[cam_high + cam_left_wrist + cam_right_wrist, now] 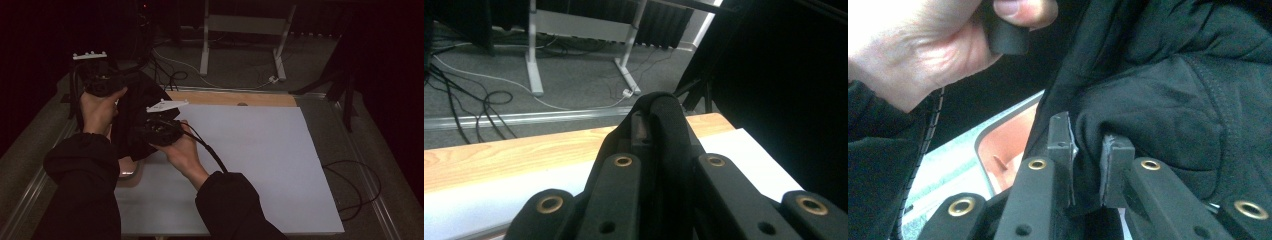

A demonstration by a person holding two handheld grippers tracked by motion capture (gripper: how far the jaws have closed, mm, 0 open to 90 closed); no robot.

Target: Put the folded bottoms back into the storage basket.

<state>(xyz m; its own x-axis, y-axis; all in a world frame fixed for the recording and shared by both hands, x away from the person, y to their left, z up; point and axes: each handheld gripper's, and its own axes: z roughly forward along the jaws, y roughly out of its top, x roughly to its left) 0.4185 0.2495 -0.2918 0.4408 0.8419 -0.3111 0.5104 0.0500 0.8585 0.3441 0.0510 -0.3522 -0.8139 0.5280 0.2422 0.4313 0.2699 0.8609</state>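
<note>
In the high view, a crumpled black fabric garment (135, 117) hangs over the table's left edge, its length running from the raised left gripper (97, 80) down toward the lower right gripper (159, 131). The left gripper view shows its jaws clamped on a fold of cloth draped over them. In the right gripper view, the pads (1060, 135) pinch another fold, above an orange tray (1008, 142).

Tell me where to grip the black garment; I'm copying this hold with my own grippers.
Grip the black garment at a folded edge, coming from the near side as both do now. The left gripper clamps a thick fold draped over its tips; the right gripper pinches a bunched ridge. Folds offer bulk; flat cloth would slip.
</note>
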